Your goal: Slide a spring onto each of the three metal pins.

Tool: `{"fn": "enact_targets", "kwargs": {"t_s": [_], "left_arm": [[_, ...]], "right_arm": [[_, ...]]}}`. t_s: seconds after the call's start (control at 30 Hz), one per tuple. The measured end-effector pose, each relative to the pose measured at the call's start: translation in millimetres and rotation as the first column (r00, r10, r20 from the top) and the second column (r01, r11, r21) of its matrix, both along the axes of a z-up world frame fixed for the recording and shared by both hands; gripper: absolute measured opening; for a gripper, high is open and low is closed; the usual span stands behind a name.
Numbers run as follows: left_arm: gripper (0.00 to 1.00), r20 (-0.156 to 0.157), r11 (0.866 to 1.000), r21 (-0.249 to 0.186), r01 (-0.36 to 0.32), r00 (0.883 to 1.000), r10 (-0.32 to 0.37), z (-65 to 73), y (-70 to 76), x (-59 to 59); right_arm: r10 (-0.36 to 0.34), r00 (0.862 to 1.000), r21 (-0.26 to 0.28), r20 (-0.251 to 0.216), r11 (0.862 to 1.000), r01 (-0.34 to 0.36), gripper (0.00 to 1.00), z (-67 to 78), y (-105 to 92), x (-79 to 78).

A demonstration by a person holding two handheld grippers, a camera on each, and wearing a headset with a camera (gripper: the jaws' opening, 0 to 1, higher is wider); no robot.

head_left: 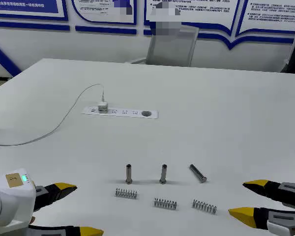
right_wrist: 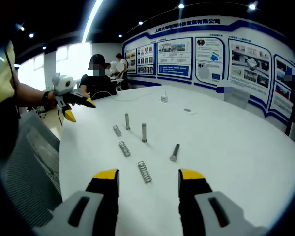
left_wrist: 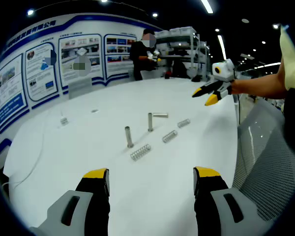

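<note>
Two spread: left claw (right claw)

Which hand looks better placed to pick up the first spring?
Right, probably. The right gripper is open, with the right spring lying close ahead, in line with the gap between its fingers. The left gripper is open too, but the left spring lies farther from it.

office-like hall: white meeting table, blue wall display boards, mesh chair
</note>
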State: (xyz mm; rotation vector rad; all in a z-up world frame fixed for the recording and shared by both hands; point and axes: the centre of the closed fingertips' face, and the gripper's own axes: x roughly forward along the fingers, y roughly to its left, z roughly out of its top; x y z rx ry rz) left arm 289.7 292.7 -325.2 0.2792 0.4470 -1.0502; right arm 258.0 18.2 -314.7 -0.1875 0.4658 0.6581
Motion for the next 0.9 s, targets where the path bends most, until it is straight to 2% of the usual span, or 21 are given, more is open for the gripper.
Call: {"fn": "enact_targets", "kwargs": {"t_s": [0.5,0.9], "left_arm": [[0.71,0.003,1.000,-0.002,-0.003,1.000,0.003,0.9,1.0,1.2],[0.71,0.004,1.000,-0.009,-0.020,1.000,0.020,2.2,3.3,2.9]], "right_arm": [[-0.021,1.000,0.002,-0.004,1.000,0.021,0.48,1.4,-6.0,3.0],[-0.036,0.999,-0.005,-0.002,0.999,0.036,0.45,6.3,-6.7,27.3]]}}
